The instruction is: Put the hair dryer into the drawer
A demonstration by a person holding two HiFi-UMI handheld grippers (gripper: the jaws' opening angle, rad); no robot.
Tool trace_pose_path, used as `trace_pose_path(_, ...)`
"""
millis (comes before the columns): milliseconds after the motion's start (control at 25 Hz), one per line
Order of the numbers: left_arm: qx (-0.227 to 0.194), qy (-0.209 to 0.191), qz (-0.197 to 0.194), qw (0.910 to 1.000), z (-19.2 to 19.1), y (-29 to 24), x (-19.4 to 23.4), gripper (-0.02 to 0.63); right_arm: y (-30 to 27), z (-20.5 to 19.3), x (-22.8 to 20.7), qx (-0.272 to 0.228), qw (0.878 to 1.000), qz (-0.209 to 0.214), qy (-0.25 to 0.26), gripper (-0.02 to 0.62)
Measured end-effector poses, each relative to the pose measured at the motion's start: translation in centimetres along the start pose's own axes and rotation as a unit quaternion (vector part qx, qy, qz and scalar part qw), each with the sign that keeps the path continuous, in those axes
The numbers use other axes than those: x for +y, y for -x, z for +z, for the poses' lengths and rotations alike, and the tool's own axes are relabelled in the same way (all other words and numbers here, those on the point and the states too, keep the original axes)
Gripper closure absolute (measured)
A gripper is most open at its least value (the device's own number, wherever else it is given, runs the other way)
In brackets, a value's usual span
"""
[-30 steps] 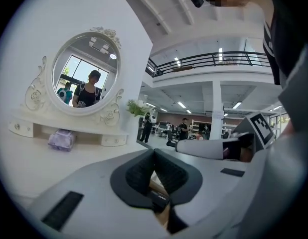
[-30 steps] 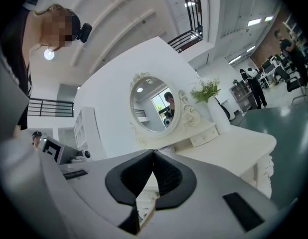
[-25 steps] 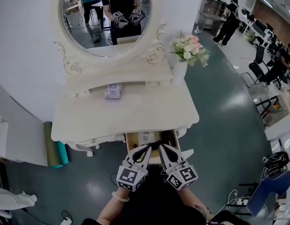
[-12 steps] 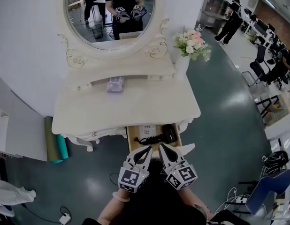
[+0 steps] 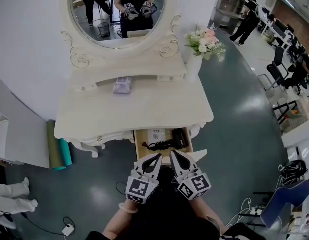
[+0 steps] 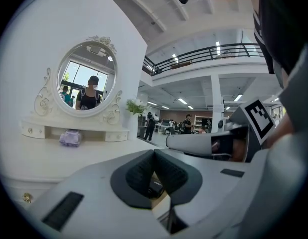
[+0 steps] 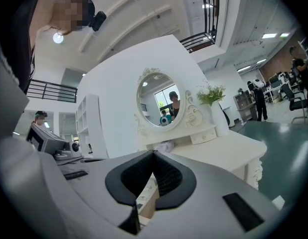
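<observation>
Under the front edge of the white dressing table, found the drawer pulled out toward the person, with the hair dryer already lying inside. Located it in the drawer's right half, close to the right wall, with its black cord bunched in a loose tangle to the left, beside a white packet at the back.

Read the left gripper and the right gripper as side by side at the drawer's front edge, tips aimed into it. Saw both pairs of pads pressed together and empty: nothing between those of the left gripper in its own view, nor between those of the right gripper in its own, with only the pale drawer wood showing below the latter.

Judged the dryer to lie straight ahead of the fingertips and slightly right, so nearer the right gripper than the left. Took its long axis to run roughly front to back (the body too small and dark to separate handle from nozzle).

Made it out as a compact black, matte thing, fully within the drawer walls, nothing hanging over the rim as far as could be told. Judged the placing itself done, with closing the drawer the likeliest thing left.
</observation>
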State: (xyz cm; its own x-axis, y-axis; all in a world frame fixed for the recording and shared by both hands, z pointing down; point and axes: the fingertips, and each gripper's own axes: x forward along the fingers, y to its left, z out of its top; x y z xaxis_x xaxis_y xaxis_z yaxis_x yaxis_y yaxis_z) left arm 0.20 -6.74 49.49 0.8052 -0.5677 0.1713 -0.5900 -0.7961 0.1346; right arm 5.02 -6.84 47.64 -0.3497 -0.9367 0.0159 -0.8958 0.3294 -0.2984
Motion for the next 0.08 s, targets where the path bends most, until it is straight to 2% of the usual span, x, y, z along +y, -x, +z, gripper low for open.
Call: trace_pose_path(80, 0.005, -0.013, -0.005, 0.9999, -0.15, -0.17, -0.44, 0.592, 0.05, -0.06, -0.08, 0.0, 1.0, 0.001, 0.001, 0.586)
